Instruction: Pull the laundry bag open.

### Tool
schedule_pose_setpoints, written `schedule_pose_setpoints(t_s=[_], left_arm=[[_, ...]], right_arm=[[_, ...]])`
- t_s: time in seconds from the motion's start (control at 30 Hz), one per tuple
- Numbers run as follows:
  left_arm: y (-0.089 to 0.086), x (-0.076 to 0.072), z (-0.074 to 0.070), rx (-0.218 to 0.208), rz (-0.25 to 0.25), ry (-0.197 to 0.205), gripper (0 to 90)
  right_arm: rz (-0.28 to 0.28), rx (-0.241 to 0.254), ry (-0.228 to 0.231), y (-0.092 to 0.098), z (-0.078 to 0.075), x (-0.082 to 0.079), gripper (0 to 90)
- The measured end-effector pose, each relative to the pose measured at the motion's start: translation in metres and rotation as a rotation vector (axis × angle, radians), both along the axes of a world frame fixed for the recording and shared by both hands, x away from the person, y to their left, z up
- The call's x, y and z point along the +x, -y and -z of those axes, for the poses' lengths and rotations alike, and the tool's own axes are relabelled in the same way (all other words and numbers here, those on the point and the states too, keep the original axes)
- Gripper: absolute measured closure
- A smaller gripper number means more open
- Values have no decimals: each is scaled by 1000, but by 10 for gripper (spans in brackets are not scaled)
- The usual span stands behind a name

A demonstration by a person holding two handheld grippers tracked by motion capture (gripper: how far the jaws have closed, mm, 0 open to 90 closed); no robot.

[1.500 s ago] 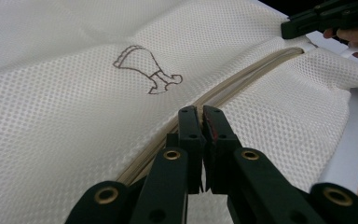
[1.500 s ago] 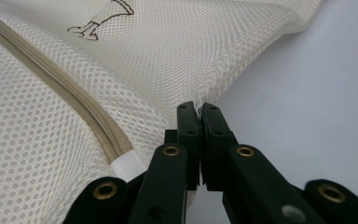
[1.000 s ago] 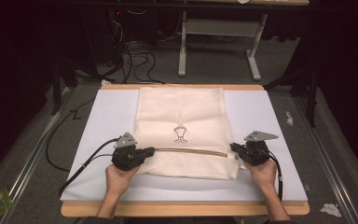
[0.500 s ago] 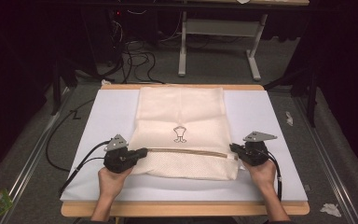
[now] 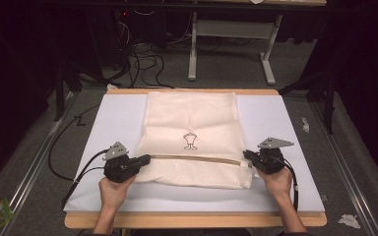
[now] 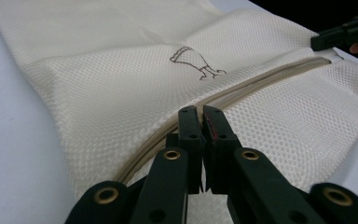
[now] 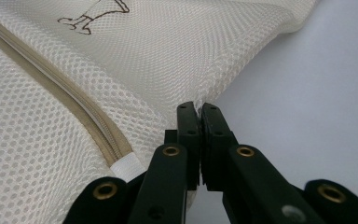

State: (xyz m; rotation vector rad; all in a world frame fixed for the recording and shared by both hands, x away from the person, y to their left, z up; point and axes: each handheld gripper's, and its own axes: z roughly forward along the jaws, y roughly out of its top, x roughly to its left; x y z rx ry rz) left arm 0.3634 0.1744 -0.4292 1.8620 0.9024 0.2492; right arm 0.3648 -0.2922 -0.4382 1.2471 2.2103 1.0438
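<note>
A cream mesh laundry bag (image 5: 192,140), rectangular with a fine honeycomb weave, lies flat on a white sheet (image 5: 275,123) that covers a wooden-edged table (image 5: 192,220). The bag sits in the middle of the table, its short top edge at the far side. A tan zip (image 5: 197,158) runs across its lower part from side to side, and a small dark line drawing of a dress form (image 5: 190,140) is printed just above the zip's middle.

The black left gripper (image 5: 146,159), held in a hand (image 5: 113,189) at the bag's left edge, has its jaws pressed together at the left end of the zip; in the left gripper view the tips (image 6: 200,114) sit on the zip line, but what exactly they pinch is hidden between them. The black right gripper (image 5: 247,155), held in the other hand (image 5: 278,184), has its jaws clamped on the bag's right edge, just beside the white tab (image 7: 128,167) that ends the zip; a sliver of mesh shows between the tips (image 7: 199,108).

Whether the bag holds anything cannot be made out; it looks flat. Black cables (image 5: 78,172) trail off the table's left side.
</note>
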Motion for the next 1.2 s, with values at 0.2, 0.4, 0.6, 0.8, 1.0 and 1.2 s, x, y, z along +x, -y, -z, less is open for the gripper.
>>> schedule_pose_setpoints(t_s=[0.2,0.4,0.6,0.8,1.0,1.2], left_arm=[[-1,0,3,16,-6,-4,871],[-6,0,4,9,-27,-8,871],[-7,-1,5,38,-26,-9,871],[-8,-2,6,62,-47,-11,871],[-12,-2,5,63,-56,-21,871],[-11,3,6,68,-65,-38,871]], right_arm=[[2,-2,2,0,1,0,891],[5,8,-3,2,3,0,891],[17,11,-2,4,5,-1,891],[17,3,8,4,3,0,891],[21,16,11,10,6,0,891],[25,31,14,15,6,0,891]])
